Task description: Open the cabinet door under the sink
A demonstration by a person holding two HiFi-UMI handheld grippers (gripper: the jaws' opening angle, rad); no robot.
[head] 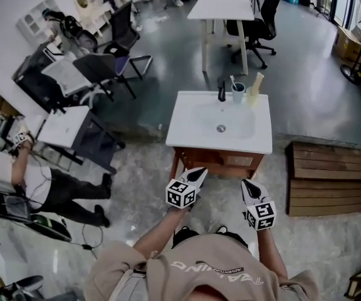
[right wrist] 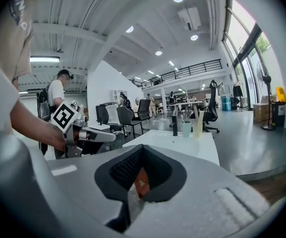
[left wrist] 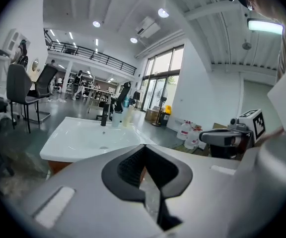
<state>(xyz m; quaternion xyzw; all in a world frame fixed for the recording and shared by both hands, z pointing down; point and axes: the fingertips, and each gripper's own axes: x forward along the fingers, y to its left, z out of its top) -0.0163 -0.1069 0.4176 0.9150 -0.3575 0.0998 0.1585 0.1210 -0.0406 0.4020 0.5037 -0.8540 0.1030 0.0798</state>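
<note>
Presently catalogued: cabinet door [head: 218,160], brown wood, under the white sink [head: 183,127].
Location: ahead of both pairs of fingers, untouched.
Left gripper [head: 200,172]: fingers together, empty.
Right gripper [head: 247,183]: fingers together, empty.
Handling: probably rigid, light, hinged; take an edge or handle, none discernible.

Grey polished floor [head: 306,86], white table [head: 221,5], black office chairs [head: 102,68], tall windows [left wrist: 163,76], perhaps a mezzanine railing [left wrist: 91,57]

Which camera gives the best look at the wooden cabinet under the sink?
The head view: the cabinet front shows full width below the white sink. The left gripper view catches only a brown sliver under the basin; the right gripper view shows mainly the sink top.
</note>
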